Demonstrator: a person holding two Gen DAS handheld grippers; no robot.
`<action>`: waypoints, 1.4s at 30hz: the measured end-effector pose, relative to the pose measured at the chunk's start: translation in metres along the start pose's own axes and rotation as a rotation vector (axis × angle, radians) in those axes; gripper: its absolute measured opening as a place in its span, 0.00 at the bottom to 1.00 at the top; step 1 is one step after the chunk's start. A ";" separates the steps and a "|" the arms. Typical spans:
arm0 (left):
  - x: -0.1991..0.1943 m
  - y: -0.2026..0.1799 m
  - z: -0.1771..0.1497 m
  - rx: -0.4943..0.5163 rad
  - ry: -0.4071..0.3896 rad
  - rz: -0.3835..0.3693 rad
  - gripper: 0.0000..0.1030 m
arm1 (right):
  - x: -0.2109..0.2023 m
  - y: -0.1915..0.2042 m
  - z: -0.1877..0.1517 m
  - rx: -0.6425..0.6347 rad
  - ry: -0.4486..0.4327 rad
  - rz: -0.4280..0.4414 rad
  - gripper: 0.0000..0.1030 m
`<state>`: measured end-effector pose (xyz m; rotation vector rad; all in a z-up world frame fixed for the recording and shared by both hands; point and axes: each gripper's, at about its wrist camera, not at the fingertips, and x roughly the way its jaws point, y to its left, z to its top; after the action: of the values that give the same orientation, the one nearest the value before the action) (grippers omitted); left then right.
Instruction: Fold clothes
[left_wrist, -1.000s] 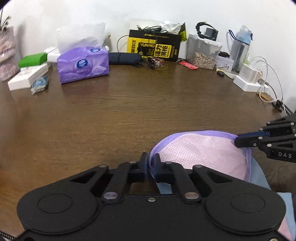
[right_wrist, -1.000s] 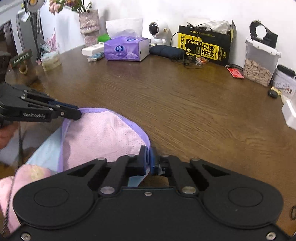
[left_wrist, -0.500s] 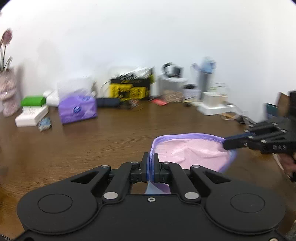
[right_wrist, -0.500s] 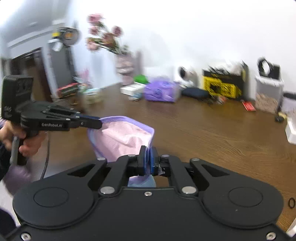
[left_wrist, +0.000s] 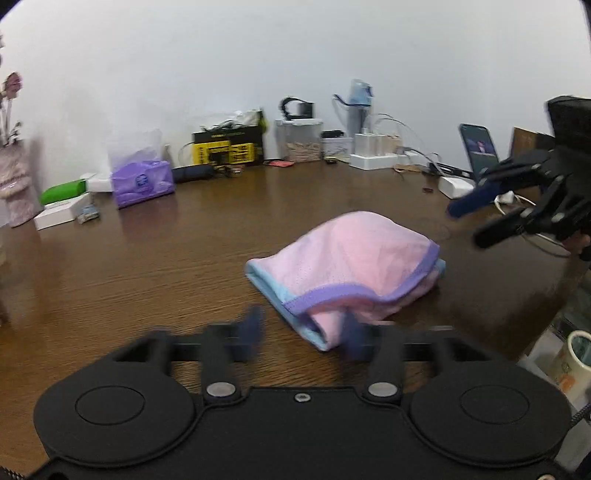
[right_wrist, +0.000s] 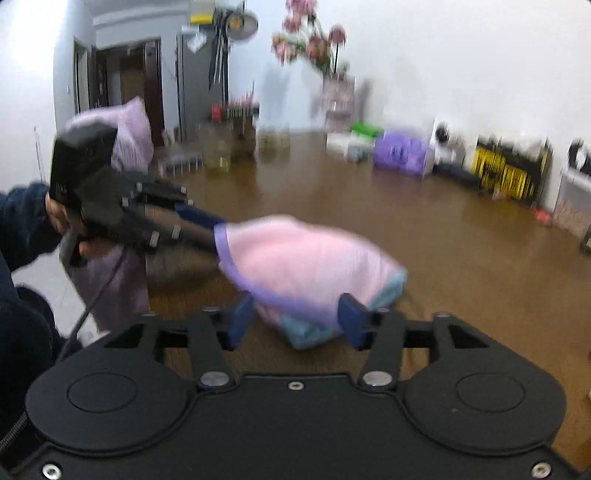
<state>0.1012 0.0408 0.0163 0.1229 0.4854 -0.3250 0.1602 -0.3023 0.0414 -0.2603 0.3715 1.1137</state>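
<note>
The pink garment (left_wrist: 343, 266) is laid folded on the brown table (left_wrist: 147, 266). The left gripper (left_wrist: 301, 328) and right gripper (right_wrist: 293, 319) are opening, jaws spread, nothing being pinched; garment edges are seen between the fingers.

Motion-blurred left claw (left_wrist: 301, 334) fingertips; mug (left_wrist: 574, 360) cut off at edge

The black left gripper (left_wrist: 301, 328) with blue-padded fingers (left_wrist: 253, 326) points gently downward, its jaws opening wide, the pads pressing on nothing. The matching black right gripper (right_wrist: 291, 319) points likewise downward, jaws also opening and apart. A hand (right_wrist: 61, 221) in a dark navy sleeve (right_wrist: 22, 218) grips the left gripper's handle.
</note>
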 end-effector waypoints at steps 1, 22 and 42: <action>-0.005 0.002 0.004 -0.001 -0.009 -0.010 0.73 | 0.000 0.002 0.002 -0.001 -0.010 0.003 0.61; 0.089 -0.018 0.027 0.078 0.131 0.310 0.94 | 0.088 0.019 -0.023 0.169 0.218 -0.220 0.81; 0.033 -0.011 0.026 -0.182 0.145 0.136 1.00 | 0.022 0.019 -0.028 0.422 0.004 -0.434 0.85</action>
<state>0.1370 0.0163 0.0231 0.0023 0.6447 -0.1384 0.1474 -0.2872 0.0066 0.0324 0.5156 0.5894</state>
